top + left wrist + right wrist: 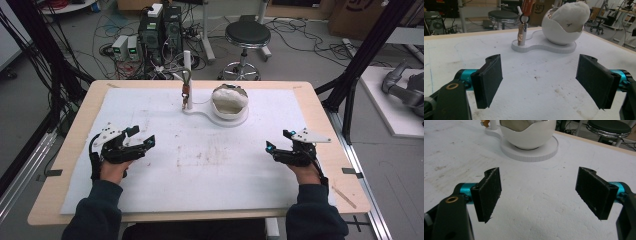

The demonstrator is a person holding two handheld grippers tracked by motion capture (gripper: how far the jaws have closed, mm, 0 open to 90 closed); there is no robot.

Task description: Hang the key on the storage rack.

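So both grippers are parked near the person's edge of the table, well apart from each other, and the stuff they'd be going for sits at the far middle: a white egg-shaped bowl [229, 101] on a white base plate [218, 119], with a thin white post [188, 80] standing upright at the left end of that same base and something orange-brown, a small clip or tag, hanging off it [521, 35]. Can't really tell what that dangling bit is, it's too small in the high view and half cropped in the gripper views. The left gripper [141, 138] has its jaws spread wide with nothing between them, and it rests low on the white mat [150, 190]; the right gripper [277, 140] is the same, spread and empty. The relation that matters: from the left gripper the post lies ahead and a bit to the right, and its camera looks almost straight at it, with the bowl further right. From the right gripper the bowl lies ahead and to the left, post beyond it. The post's long axis is vertical, so I'd guess any grab there wants the jaws closing from the sides. The bowl has a crumpled white cloth-like lump [572, 17] sitting in its opening. My read is the left one is slightly better lined up for the post and the right one for the bowl, though both are about equally far.
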